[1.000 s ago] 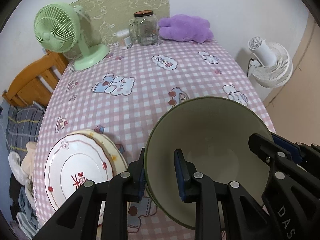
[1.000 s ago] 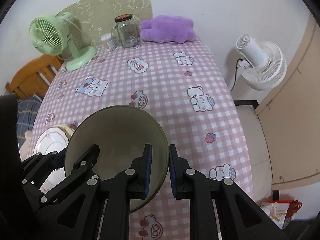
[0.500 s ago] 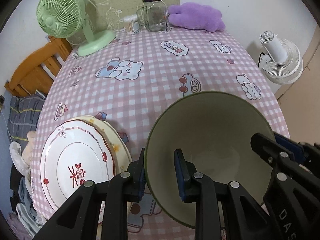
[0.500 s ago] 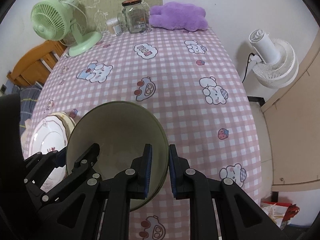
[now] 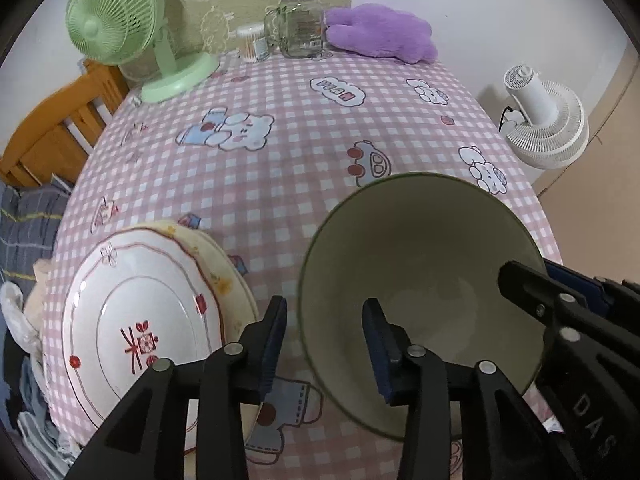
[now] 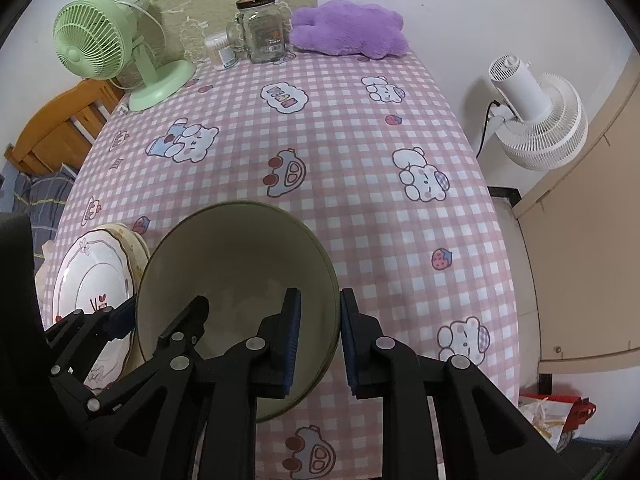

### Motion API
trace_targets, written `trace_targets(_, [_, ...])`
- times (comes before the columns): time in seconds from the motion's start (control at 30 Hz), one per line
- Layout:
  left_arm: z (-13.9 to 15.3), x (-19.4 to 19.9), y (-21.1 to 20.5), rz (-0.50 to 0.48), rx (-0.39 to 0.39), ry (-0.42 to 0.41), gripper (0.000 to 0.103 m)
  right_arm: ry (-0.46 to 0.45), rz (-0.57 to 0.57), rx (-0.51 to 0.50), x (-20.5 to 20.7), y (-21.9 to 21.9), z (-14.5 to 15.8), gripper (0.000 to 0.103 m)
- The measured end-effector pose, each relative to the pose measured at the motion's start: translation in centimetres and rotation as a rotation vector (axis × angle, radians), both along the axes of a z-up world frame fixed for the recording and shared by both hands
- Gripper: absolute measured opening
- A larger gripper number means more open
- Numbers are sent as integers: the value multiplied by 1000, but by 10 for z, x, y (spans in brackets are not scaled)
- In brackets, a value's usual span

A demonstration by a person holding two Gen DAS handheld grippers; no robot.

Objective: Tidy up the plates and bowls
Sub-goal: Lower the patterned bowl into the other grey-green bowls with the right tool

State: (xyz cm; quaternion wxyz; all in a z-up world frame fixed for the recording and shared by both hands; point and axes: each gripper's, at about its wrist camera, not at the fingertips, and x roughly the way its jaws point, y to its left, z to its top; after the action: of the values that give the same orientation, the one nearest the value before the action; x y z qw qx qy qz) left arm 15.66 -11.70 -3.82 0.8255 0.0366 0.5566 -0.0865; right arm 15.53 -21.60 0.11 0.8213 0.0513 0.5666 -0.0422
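Jaws of the left gripper [image 5: 324, 336] have just been opening; they now straddle the green bowl's [image 5: 420, 264] rim at its 9 o'clock side without pressing it. Opposite, at 3 o'clock, the right gripper [image 6: 318, 334] pinches the rim nearly closed, so it seems to carry the bowl low over the desk [image 5: 280, 168]. At 9 o'clock from the bowl, just beside the left jaws, lie the stacked plates [image 5: 136, 312], nearer the left hand.
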Motion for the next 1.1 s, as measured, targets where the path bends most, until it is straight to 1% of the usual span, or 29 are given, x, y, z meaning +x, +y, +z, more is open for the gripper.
trace_targets(0.03, [0,0,2,0,-4,5,44,2,-2,1,-1,1,0,23])
trace_targets(0.07, [-1,0,4,-3,-10,9,50,5,-4,4,-3,1,0,23])
trace_targets(0.1, [-1,0,6,-10,-20,12,57,8,-8,8,-4,1,0,26])
trace_targets(0.17, [0,0,8,-31,-37,15,62,16,-17,31,-6,1,-2,43])
trace_targets(0.2, [0,-1,8,-43,-44,15,66,18,-22,42,-7,1,-3,58])
trace_targets(0.23, [0,-1,8,-52,-51,16,69,15,-31,46,-9,1,-3,66])
trace_targets(0.27, [-1,-2,9,-59,-62,19,75,9,-41,39,-11,1,-3,67])
trace_targets(0.3, [-2,-2,9,-65,-74,22,78,10,-45,33,-11,2,-4,67])
trace_targets(0.4, [-6,-2,7,-78,-100,41,81,13,-55,30,-12,1,-7,67])
trace_targets(0.6, [-15,4,3,-61,-120,72,84,29,-78,73,-9,-10,-19,67])
trace_targets(0.8, [-25,10,-2,-23,-117,90,84,47,-20,125,7,-15,-33,67])
trace_targets(0.93, [-35,12,0,5,-138,117,84,75,-4,174,14,-19,-47,67])
trace_targets(1.0, [-36,12,1,14,-148,109,84,79,5,203,17,-20,-51,67])
trace_targets(1.1, [-36,14,-2,9,-163,111,83,87,18,220,21,-19,-55,67])
